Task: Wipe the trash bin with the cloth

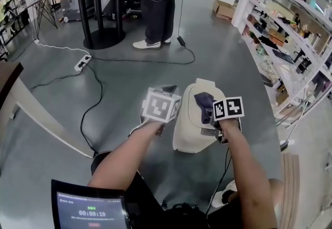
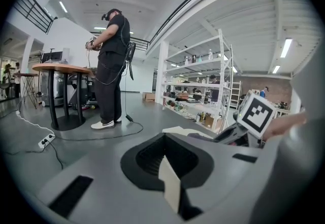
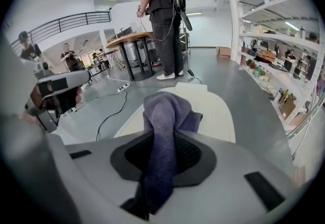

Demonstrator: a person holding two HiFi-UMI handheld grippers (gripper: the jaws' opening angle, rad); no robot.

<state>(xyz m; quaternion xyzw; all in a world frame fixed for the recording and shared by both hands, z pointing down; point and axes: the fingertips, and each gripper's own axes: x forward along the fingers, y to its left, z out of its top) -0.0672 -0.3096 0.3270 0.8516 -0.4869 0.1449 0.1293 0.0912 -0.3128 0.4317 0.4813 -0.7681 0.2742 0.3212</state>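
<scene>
Pinching the cloth (image 3: 165, 111) between its closed jaws, the right hand-held gripper (image 3: 161, 164) holds a bunched purple-grey fold over the cream lid of the trash bin (image 3: 216, 111). In the head view the bin stands on the grey floor (image 1: 223, 62) at 12 o'clock from the person's forearms. The cloth sits on the lid toward its 2 o'clock side. Whether the fabric is pressed onto the lid or only resting on it, I cannot tell. The left hand-held gripper (image 2: 167, 180) is at the bin's 9 o'clock, just beside its wall. Its jaws are pressed together with nothing between them, and its own view catches only a sliver of the lid at 1 o'clock.

The step in hand looks like the start of wiping: the cloth is gripped and brought to the lid, but it covers only a small patch. Most of the lid and all of the side walls are bare of it, so I judge the task to be in its early part.

The next move calls for pushing the wad down flat and drawing it across the lid, from 12 o'clock toward 6 o'clock, then working round the walls. The pinch has to hold firm, since the cloth is a loose bunch that could drag out of the jaws. The bin may also slide on the smooth floor, so the left hand-held gripper could brace it at 9 o'clock.
</scene>
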